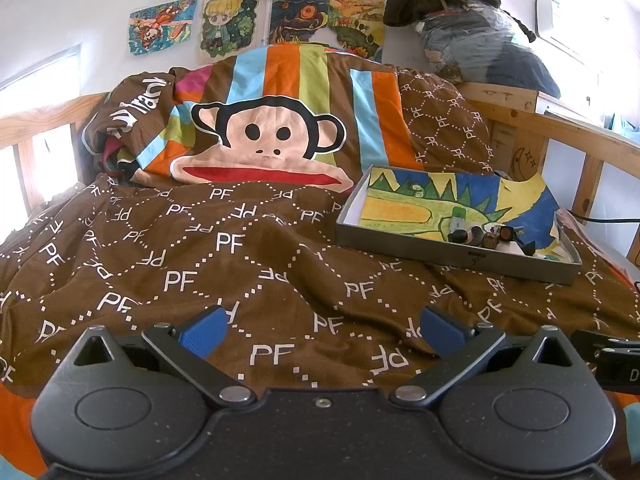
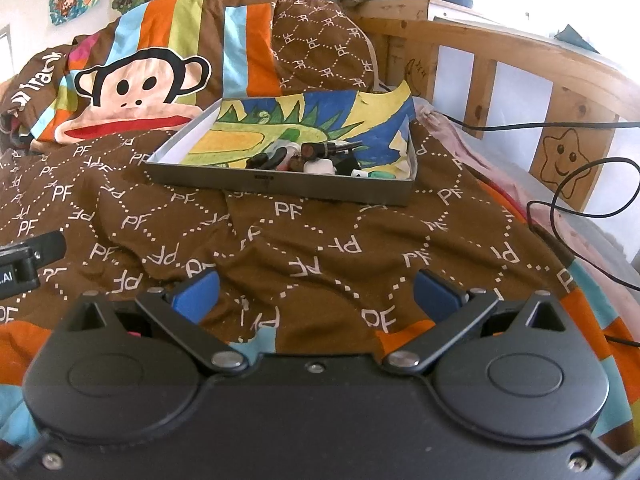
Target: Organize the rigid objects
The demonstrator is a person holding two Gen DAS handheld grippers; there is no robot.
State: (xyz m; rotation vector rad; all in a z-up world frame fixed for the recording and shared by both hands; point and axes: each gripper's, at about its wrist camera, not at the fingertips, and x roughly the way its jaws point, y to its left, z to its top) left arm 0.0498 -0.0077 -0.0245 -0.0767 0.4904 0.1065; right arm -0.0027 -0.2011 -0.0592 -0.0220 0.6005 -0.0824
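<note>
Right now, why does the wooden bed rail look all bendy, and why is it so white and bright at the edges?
Right wrist view: the fisheye lens bows the pale wooden bed rail, and daylight behind it washes the top right corner white. Left wrist view: the bright window on the left is blown out too, while the grey shallow tray with small bits in it stays sharp.

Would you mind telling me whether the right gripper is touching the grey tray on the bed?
Apart. The right wrist view shows the right gripper open, with a wide stretch of brown blanket between it and the grey tray.
</note>
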